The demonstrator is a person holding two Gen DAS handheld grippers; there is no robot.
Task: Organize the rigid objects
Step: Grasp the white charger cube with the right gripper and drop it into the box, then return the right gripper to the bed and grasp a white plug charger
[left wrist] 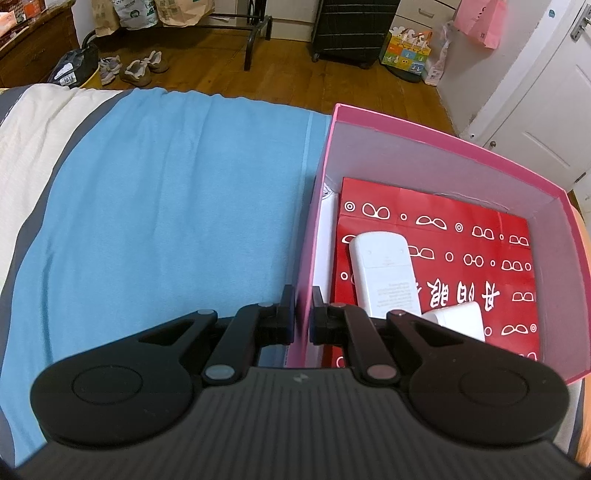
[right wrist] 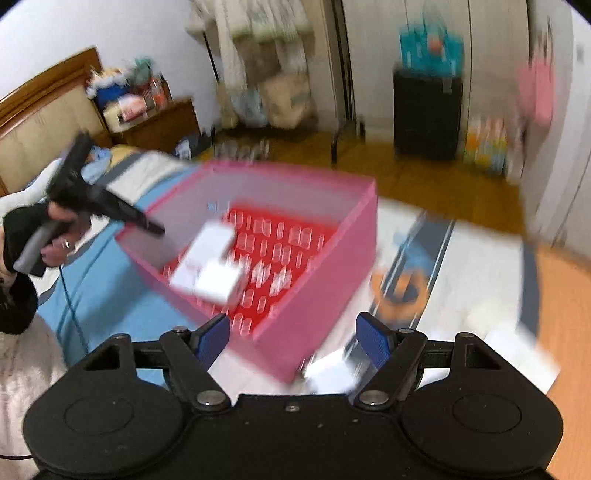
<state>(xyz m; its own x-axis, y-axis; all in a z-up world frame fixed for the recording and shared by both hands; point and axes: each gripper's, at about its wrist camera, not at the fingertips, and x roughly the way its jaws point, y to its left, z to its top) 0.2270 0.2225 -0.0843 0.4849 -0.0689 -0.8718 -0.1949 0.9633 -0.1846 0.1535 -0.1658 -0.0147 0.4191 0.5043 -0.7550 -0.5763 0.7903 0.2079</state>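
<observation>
**Left claw pinching the pink box wall, right claw hanging open**

The left gripper (left wrist: 303, 314) is clamping the near left wall of the pink box (left wrist: 443, 133), one pad outside, one inside. The box is sitting on a blue blanket (left wrist: 166, 203) spread over the bed. Inside, on a red printed paper bag (left wrist: 461, 258), a white remote (left wrist: 384, 273) is lying back up, its long axis running from about 5 o'clock to 11 o'clock, rounded end pointing toward 11. A smaller white block (left wrist: 458, 317) is touching its 5 o'clock end; what it is, I cannot tell.

The right gripper (right wrist: 295, 341) is hovering with jaws spread wide and nothing between the pads, the box corner just beyond; this view is heavily blurred. Wooden flooring (left wrist: 295, 74), shoes (left wrist: 142, 68), a dark suitcase (left wrist: 354, 29) and a white door (left wrist: 546, 92) are showing toward 12 o'clock.
</observation>
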